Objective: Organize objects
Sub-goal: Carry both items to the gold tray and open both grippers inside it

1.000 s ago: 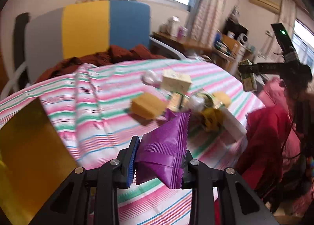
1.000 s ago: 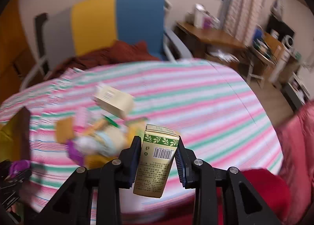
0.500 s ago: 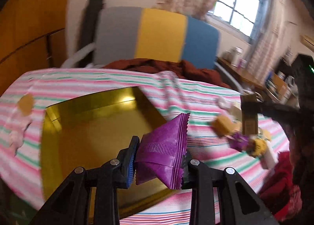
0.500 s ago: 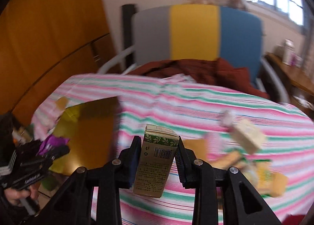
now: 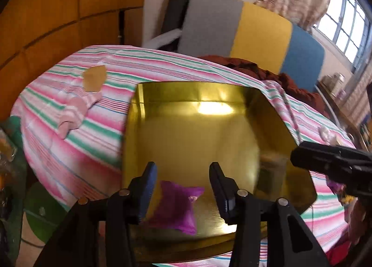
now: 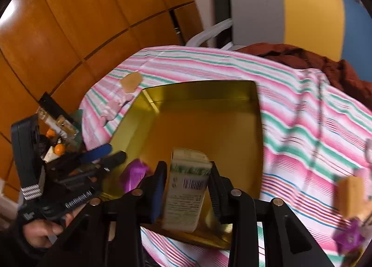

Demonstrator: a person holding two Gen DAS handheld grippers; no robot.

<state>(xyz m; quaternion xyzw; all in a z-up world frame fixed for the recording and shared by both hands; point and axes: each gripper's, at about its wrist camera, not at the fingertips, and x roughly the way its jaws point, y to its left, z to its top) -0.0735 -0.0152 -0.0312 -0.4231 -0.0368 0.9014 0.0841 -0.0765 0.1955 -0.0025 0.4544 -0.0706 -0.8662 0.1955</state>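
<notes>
Gold tin tray [image 5: 195, 132] on the striped cloth [image 5: 76, 132] is the drop spot. The purple packet [image 5: 174, 206] lies loose inside it, below the left gripper [image 5: 183, 187], whose jaws have just been spreading and stand clear. The small carton [image 6: 188, 187] sits between the right gripper [image 6: 186, 183] fingers, which have just been opening; contact cannot be told. Both tools are best lifted straight out, so nothing is dragged over the rim.

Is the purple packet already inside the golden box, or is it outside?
Inside: the purple packet is over the golden box floor, clear of the left gripper pads, whose jaws have just been opening.
</notes>
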